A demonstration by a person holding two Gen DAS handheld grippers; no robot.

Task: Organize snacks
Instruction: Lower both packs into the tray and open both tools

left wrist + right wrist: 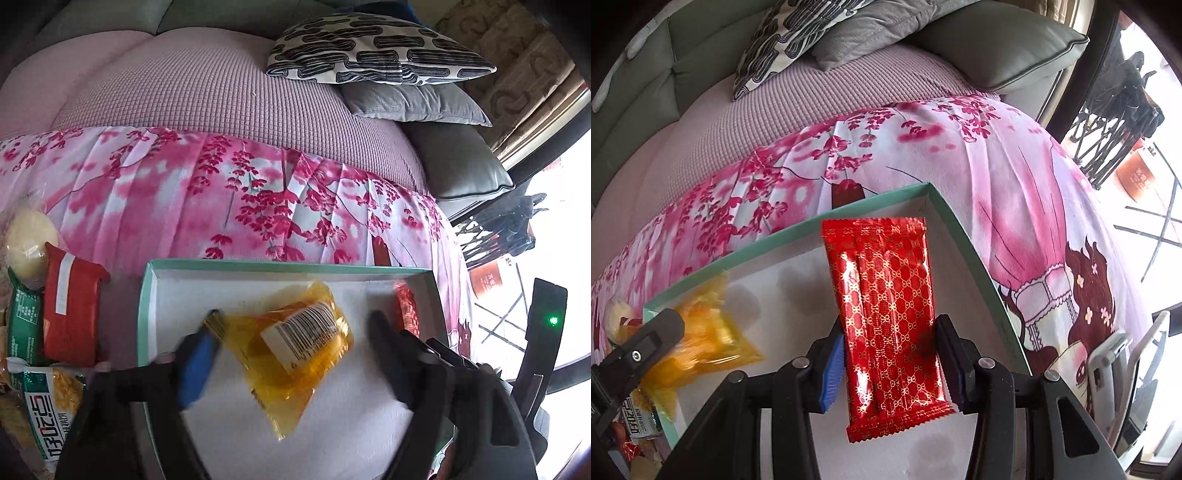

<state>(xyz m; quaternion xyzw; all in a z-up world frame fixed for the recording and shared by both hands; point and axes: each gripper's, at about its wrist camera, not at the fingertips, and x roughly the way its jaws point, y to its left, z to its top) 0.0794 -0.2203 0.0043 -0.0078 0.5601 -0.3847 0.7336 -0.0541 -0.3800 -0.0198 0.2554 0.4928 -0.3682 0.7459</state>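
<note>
The snack pile (40, 332) runs off the frame's left edge, and the left hand-held gripper (295, 332) is motion-blurred.

Two wrist fisheyes, both tilted steeply down over one shallow box.

The left wrist view looks along the left gripper (295, 347) from close above the box (142, 295), facing the sofa behind. The right wrist view looks along the right gripper (890, 354) from close above the same box (975, 254), nearer its right corner. Both share the box floor, the yellow packet (295, 347) (713, 339), the floral cloth (221, 199) (960, 155) and the patterned cushion (376, 48) (775, 40).
</note>
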